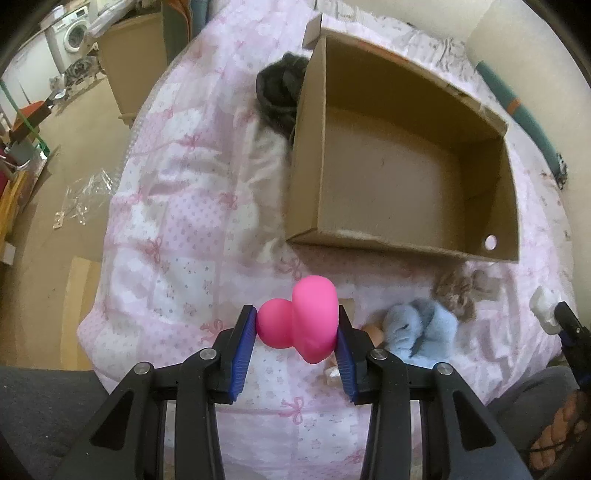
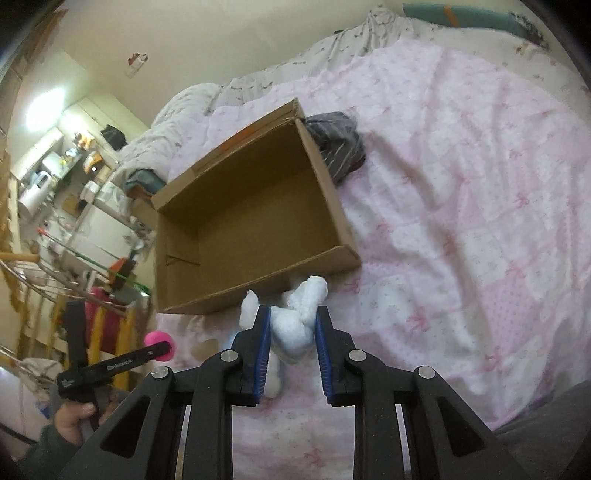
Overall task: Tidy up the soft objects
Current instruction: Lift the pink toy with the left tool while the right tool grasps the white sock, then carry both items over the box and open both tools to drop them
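My left gripper (image 1: 296,325) is shut on a pink squishy toy (image 1: 303,317), held above the pink bedspread in front of the open cardboard box (image 1: 402,243). The box is empty. My right gripper (image 2: 293,326) is shut on a white plush toy (image 2: 295,317), just before the box's near wall (image 2: 258,291). A pale blue plush (image 1: 421,332) and a brown fluffy toy (image 1: 458,291) lie on the bed to the right of the left gripper. The right gripper with the white toy shows at the left wrist view's right edge (image 1: 546,314). The left gripper with the pink toy shows in the right wrist view (image 2: 159,343).
A dark striped cloth (image 1: 280,92) lies against the box's far left side, also seen in the right wrist view (image 2: 336,144). The bed edge drops to the floor on the left, with plastic wrap (image 1: 85,195), another cardboard box (image 1: 129,66) and a washing machine (image 1: 72,33).
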`<state>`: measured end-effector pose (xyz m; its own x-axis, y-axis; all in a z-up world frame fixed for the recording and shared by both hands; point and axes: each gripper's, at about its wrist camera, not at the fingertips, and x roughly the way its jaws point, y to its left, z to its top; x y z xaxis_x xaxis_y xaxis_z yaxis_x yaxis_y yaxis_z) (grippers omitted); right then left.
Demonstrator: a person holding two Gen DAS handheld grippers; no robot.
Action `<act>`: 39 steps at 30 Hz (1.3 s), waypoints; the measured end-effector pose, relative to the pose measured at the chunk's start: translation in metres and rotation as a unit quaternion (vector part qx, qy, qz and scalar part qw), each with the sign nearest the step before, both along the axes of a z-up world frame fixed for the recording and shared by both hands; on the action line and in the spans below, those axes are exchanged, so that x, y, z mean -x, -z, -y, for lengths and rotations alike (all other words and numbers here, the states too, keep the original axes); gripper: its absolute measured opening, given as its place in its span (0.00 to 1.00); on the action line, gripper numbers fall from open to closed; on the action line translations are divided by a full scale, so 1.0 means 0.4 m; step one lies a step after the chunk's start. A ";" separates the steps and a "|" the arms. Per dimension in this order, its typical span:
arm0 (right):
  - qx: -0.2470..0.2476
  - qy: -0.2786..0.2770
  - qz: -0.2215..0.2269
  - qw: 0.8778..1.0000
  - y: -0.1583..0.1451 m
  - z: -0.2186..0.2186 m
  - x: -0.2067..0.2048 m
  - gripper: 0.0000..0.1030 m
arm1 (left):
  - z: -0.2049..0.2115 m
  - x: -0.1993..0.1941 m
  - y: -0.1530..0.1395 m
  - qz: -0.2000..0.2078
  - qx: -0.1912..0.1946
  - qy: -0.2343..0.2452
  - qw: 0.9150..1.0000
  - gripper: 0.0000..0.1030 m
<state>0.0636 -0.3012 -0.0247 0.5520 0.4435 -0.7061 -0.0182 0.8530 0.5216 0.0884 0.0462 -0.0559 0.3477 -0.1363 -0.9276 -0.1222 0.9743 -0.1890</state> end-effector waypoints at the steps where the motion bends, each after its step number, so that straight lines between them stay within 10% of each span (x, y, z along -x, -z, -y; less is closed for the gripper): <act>1: -0.004 -0.001 0.006 1.000 -0.003 -0.006 -0.002 0.24 | 0.000 0.003 -0.011 0.009 0.003 0.001 1.000 0.36; 10: -0.006 -0.024 0.051 0.998 -0.040 -0.063 -0.008 0.23 | 0.030 0.032 -0.105 0.095 -0.016 0.020 0.995 0.36; 25: 0.027 -0.052 0.082 0.995 -0.117 -0.116 -0.169 0.22 | 0.116 -0.116 -0.167 0.106 -0.050 0.034 0.993 0.36; 39: 0.044 -0.052 0.015 0.998 0.031 -0.141 -0.239 0.22 | 0.191 -0.228 -0.104 0.106 -0.112 0.024 0.988 0.36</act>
